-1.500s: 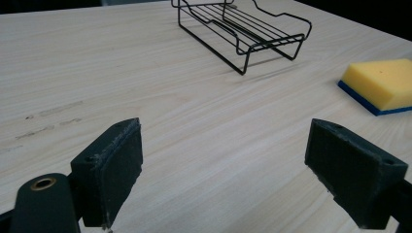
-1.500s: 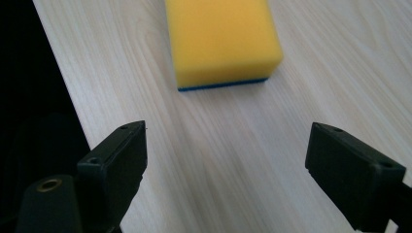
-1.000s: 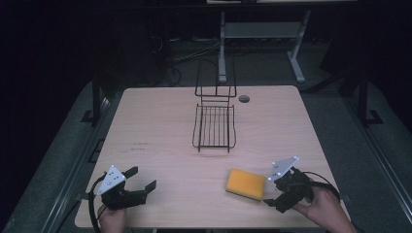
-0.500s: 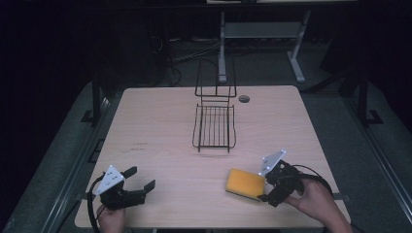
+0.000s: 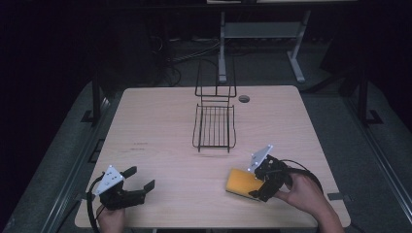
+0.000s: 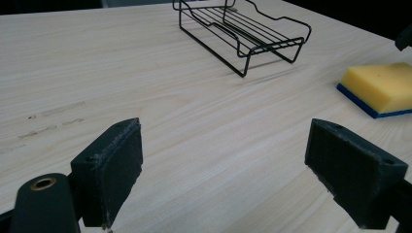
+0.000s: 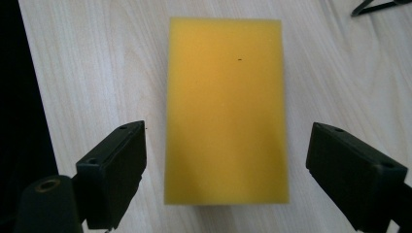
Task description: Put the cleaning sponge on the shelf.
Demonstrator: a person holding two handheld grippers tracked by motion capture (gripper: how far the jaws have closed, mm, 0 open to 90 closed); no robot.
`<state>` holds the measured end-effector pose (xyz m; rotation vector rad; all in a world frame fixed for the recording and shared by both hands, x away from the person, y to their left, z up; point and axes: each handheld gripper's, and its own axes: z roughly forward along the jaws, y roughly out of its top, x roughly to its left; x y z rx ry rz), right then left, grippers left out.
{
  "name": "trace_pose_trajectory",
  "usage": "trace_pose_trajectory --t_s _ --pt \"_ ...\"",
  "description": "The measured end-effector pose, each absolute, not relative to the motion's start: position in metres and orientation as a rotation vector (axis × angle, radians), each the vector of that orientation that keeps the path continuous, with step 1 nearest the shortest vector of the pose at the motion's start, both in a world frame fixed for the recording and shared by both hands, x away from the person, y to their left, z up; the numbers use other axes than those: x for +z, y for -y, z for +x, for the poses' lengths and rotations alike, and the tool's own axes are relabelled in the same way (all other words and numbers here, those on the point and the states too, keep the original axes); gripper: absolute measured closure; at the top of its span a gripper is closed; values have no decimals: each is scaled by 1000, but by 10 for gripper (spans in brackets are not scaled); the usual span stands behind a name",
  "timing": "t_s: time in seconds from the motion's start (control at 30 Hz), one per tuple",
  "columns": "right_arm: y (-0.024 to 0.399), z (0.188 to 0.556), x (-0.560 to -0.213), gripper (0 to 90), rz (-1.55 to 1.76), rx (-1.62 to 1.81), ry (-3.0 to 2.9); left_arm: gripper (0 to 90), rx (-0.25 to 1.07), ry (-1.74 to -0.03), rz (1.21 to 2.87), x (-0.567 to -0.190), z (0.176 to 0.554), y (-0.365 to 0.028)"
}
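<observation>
A yellow sponge (image 5: 240,180) with a blue underside lies flat near the table's front right. My right gripper (image 5: 257,183) hovers over its right end, open. In the right gripper view the sponge (image 7: 226,107) lies lengthwise between the two spread jaws of that gripper (image 7: 226,174), which stand a little clear of its sides. My left gripper (image 5: 141,178) rests open at the front left with nothing in it. Its own view shows the left gripper (image 6: 223,170) open over bare wood, with the sponge (image 6: 384,87) far off to the right.
A black wire rack (image 5: 214,125) with a tall wire back stands at the table's middle, also seen as the rack (image 6: 243,29) ahead of the left gripper. A small round hole (image 5: 244,98) sits behind it. The wooden table (image 5: 155,121) ends close behind both hands.
My right gripper has moved left and forward from beside the sponge to over its right end. The left gripper and the sponge have stayed put.
</observation>
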<state>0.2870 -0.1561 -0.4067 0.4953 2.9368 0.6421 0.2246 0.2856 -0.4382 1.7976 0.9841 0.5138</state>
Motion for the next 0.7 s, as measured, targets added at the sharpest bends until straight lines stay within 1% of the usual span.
trace_pose_trajectory --t_s 0.7 --pt "133 299 -420 144 467 579 -2993 129 515 -983 1795 -438 224 -286"
